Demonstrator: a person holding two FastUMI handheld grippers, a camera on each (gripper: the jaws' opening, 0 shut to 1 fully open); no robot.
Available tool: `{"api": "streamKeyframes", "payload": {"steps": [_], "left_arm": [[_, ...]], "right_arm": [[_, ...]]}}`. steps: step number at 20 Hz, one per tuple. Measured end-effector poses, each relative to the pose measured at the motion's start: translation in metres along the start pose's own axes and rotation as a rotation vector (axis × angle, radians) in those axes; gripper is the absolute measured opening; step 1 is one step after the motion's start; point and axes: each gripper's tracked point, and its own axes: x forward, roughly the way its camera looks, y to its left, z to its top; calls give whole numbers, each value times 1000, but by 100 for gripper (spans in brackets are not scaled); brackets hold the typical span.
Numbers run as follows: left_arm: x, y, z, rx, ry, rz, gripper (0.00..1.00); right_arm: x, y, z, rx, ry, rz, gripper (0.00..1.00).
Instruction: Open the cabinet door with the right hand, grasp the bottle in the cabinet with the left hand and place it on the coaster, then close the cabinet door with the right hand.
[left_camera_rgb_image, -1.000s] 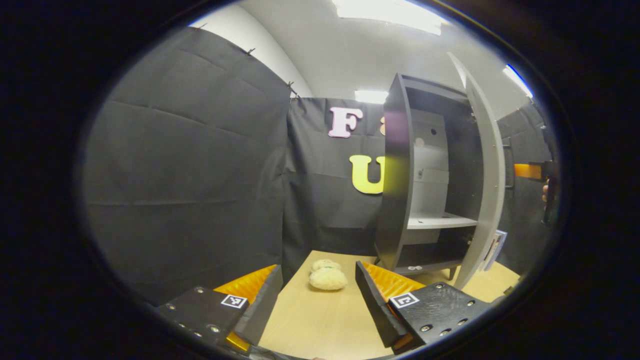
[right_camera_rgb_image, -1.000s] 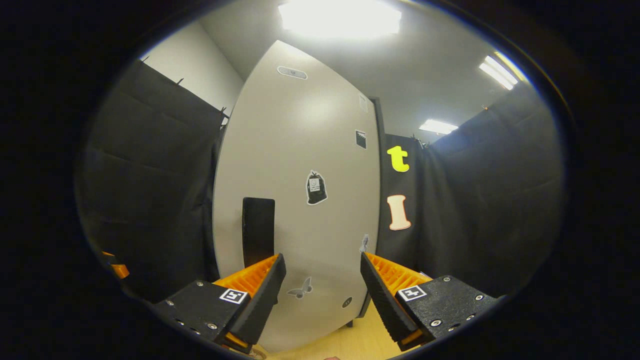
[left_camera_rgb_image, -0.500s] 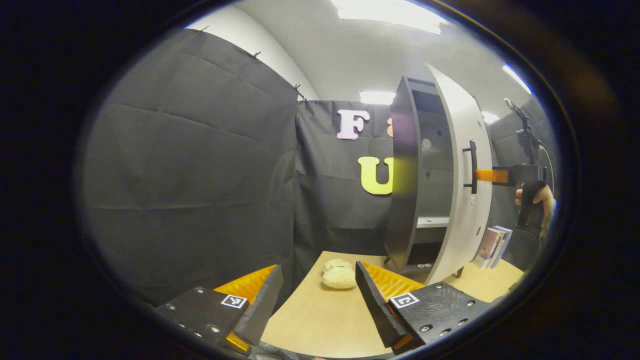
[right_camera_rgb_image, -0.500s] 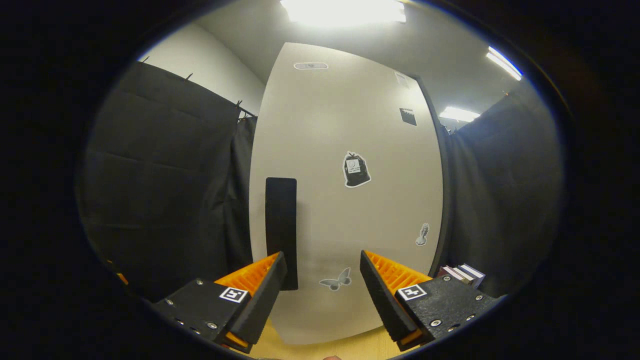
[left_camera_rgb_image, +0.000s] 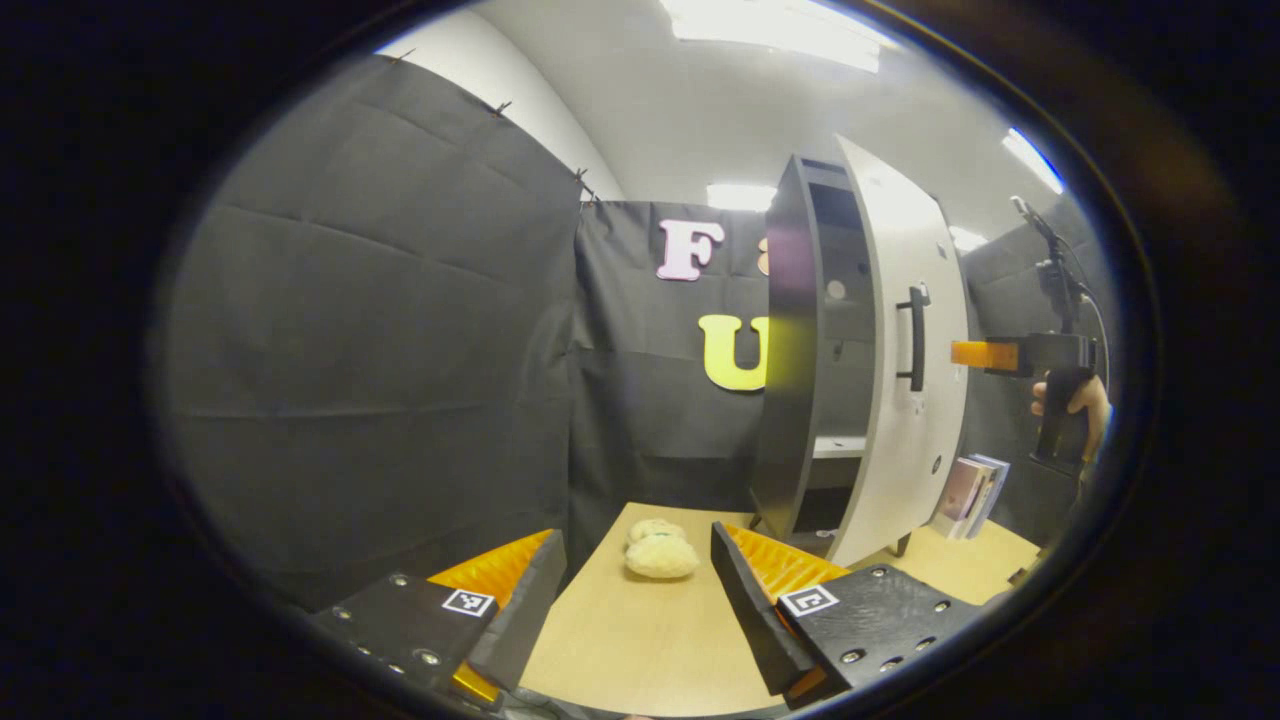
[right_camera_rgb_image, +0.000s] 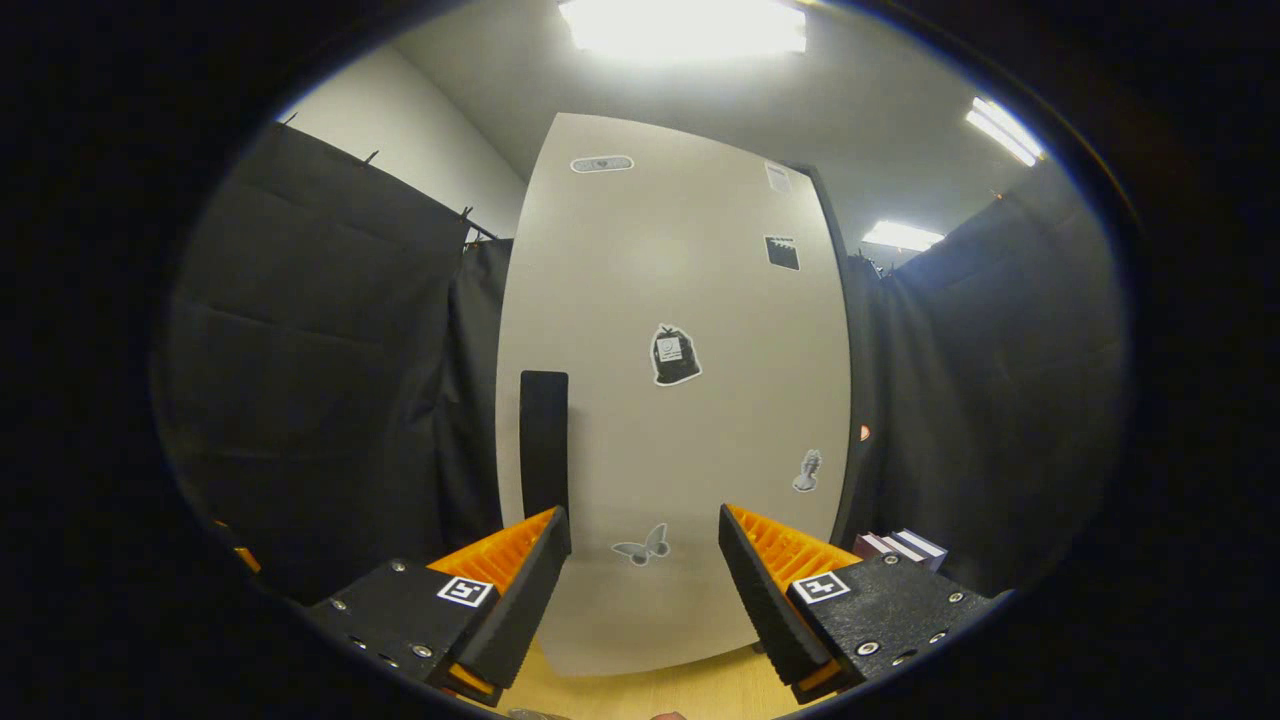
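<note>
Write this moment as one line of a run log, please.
stage: closing cabinet door | door: almost shut | right claw: open, facing door by handle | left claw: open, empty, over table

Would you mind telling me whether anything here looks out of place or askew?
Only the cabinet door stands out: it is ajar, a narrow gap showing the shelf. The right gripper, open, faces it. Nothing looks spilled or damaged.

The tall dark cabinet (left_camera_rgb_image: 795, 350) stands on the table, its pale door (left_camera_rgb_image: 905, 340) slightly ajar.
</note>
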Motion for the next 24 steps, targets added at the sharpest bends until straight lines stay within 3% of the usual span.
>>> {"api": "streamKeyframes", "payload": {"steps": [5, 16, 24], "left_arm": [[18, -60, 10, 5, -23, -51, 88], [3, -171, 33, 47, -63, -151, 88], [-3, -205, 29, 48, -54, -160, 87]], "right_arm": [[-52, -42, -8, 0, 12, -14, 93], [-150, -170, -29, -3, 24, -163, 93], [-177, -204, -54, 14, 46, -196, 93]]}}
